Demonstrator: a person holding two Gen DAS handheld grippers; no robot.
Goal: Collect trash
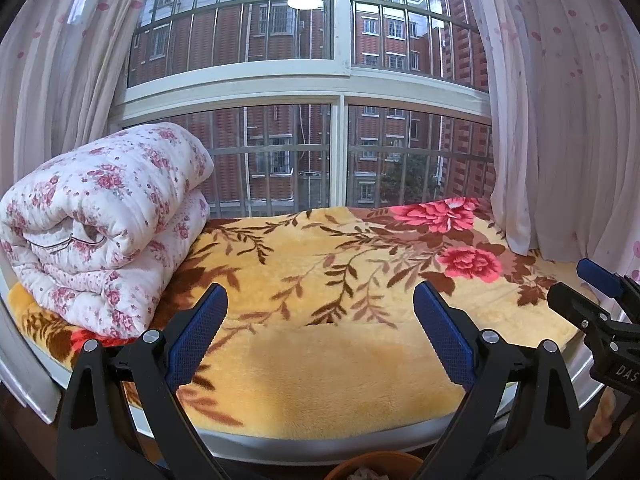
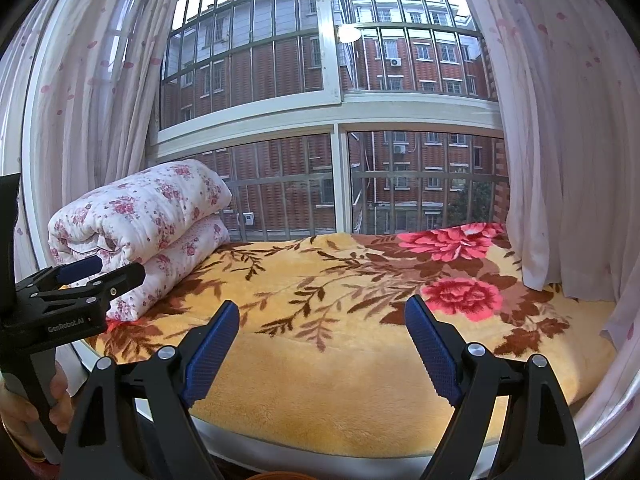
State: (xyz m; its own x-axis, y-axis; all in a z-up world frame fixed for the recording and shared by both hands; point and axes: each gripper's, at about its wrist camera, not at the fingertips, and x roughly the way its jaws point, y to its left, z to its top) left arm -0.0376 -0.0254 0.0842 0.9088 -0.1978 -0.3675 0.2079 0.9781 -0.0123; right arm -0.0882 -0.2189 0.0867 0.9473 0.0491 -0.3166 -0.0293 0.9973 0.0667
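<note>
Quilt (image 1: 100, 224) rolled at 9 o'clock, on floral blanket (image 1: 320, 360) | L gripper (image 1: 320, 320) spread wide, empty | R gripper (image 2: 322, 344) likewise | no trash visible on blanket | orange bin rim (image 1: 376, 465) at 6 o'clock | step: prob searching; next: scan elsewhere.

The right tool (image 2: 322, 320) hangs with its blue-padded fingers (image 2: 430, 350) spread wide and nothing between them, above a yellow floral blanket (image 2: 340, 360) that covers a window seat. At the far left of the blanket lies a folded white quilt with pink flowers (image 2: 148, 216), and in front of it the left tool (image 2: 108, 270) juts in from the left edge, a hand (image 2: 24, 408) around its handle. Behind stand a barred window (image 2: 332, 120) and sheer pink-spotted curtains (image 2: 560, 120).
</note>
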